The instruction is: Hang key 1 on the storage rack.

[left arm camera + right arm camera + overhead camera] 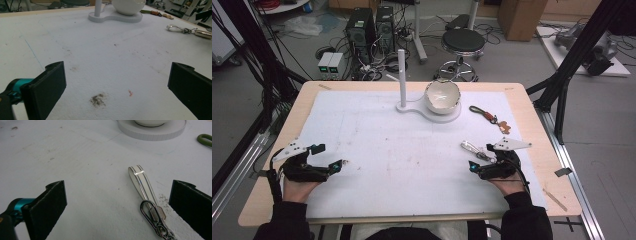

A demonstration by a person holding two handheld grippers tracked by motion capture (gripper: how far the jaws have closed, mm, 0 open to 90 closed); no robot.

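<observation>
The keychain [147, 202] pairs a glossy, smooth white strap with grey stripes and a polished metal clasp and chain. The white table cover [377, 150] looks matt and faintly grainy — smudged in places. The bowl [442, 96] is shiny, ceramic-looking. The right gripper [117, 205] has matt black pads — finely textured.

The right gripper [117, 207] has its fingers [47, 207] spread wide around a white-strapped keychain [146, 195] lying untouched on the mat.
</observation>
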